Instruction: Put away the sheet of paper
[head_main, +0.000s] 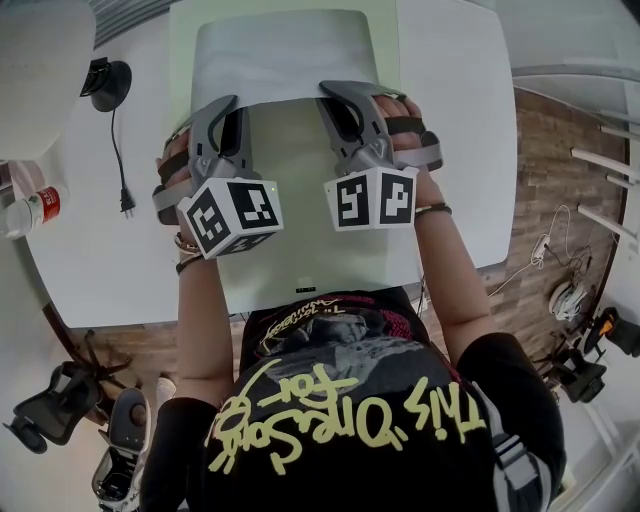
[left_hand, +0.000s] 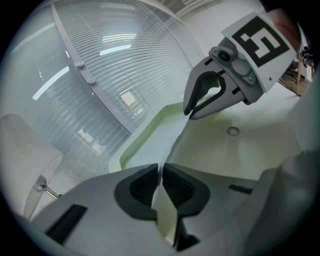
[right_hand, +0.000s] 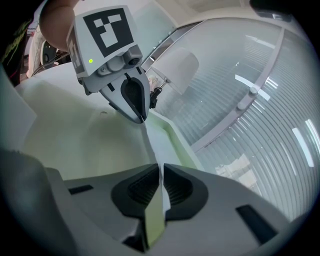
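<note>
Head view: person at a white bench (head_main: 100, 260), one gripper in each hand, both clamped on the near edge of the sheet of paper (head_main: 285, 55). Left gripper (head_main: 228, 103) takes the edge near its left corner and right gripper (head_main: 335, 88) near its right corner. The rest of the sheet extends away from the person, over the far part of a pale green tray (head_main: 300, 190) that lies on the bench.

Left gripper view: fingers (left_hand: 135, 187) closed onto the sheet, seen edge-on as a thin strip between the pads, w/ no gap either side. The edge runs on to the tip of the right gripper.

Right gripper view: same arrangement mirrored — fingers (right_hand: 182, 187) pressed shut on the sheet, which runs to the left gripper's tip. Held edge stands clear of the tray floor; the raised tray rim shows just beyond it. Whether the far edge touches the tray cannot be told.

Misc. on the bench, left of the tray — black plug (head_main: 127, 203) w/ cable and a red-labelled bottle (head_main: 35, 210).
</note>
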